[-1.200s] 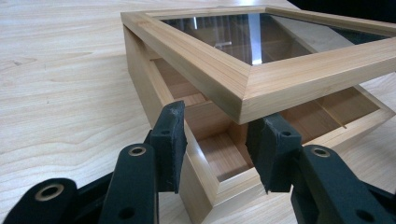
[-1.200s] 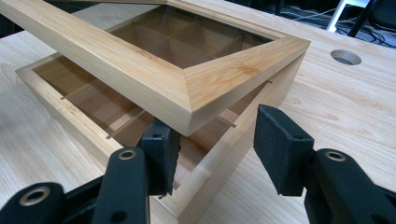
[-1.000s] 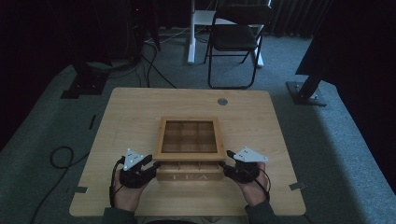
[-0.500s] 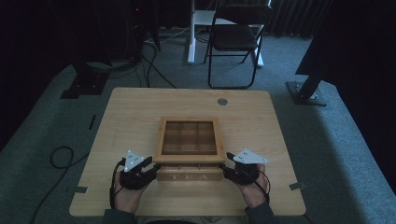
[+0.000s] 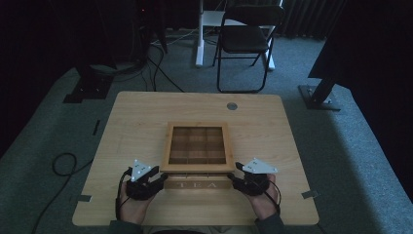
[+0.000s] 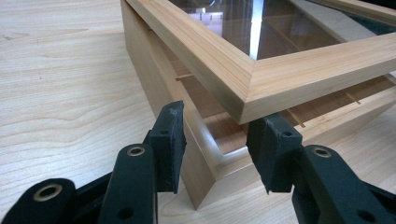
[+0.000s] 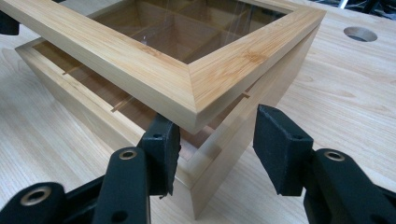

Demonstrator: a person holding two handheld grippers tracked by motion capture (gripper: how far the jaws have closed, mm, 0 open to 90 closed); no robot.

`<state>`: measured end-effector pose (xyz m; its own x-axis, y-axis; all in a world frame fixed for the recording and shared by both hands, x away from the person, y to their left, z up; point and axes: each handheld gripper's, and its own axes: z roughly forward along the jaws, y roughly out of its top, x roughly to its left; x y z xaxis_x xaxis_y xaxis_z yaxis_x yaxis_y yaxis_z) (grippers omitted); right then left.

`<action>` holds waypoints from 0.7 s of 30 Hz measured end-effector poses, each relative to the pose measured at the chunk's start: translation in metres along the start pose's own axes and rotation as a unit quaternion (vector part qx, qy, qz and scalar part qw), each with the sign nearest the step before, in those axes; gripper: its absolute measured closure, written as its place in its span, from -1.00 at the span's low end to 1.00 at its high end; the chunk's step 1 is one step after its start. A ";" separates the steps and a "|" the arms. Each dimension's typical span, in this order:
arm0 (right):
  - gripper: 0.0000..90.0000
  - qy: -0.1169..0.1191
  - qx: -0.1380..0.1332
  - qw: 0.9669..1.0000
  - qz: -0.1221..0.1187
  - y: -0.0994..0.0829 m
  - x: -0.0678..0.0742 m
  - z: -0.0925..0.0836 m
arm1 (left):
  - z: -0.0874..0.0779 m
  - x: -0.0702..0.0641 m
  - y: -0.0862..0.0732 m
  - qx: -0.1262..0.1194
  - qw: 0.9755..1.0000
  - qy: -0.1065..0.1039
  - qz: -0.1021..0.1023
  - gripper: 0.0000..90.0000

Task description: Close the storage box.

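Raised since before, glass-paned wooden lid [image 5: 197, 146] tilts over square box [image 5: 197, 184].

A folding chair [image 5: 247, 41] was set on the grey carpet [image 5: 350, 146] beyond the wooden table [image 5: 136, 122] (a round hole [image 5: 232, 106] was cut near its far edge). A black cable [image 5: 61, 165] was coiled at the left.
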<state>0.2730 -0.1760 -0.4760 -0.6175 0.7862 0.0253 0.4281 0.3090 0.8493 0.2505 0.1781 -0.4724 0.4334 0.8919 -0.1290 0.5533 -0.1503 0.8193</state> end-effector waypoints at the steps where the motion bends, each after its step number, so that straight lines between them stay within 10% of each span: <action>1: 0.12 0.000 0.000 1.000 0.000 0.000 0.000 0.000 | 0.000 0.000 0.000 0.000 1.000 0.000 -0.001 0.27; 21: 0.18 0.007 0.008 1.000 0.001 -0.010 0.006 0.003 | 0.003 -0.003 -0.010 0.012 1.000 0.000 -0.005 0.27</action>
<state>0.2673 -0.1730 -0.4858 -0.6250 0.7799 0.0342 0.4404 0.3162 0.8403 0.2463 0.1759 -0.4820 0.4281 0.8932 -0.1372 0.5746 -0.1519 0.8042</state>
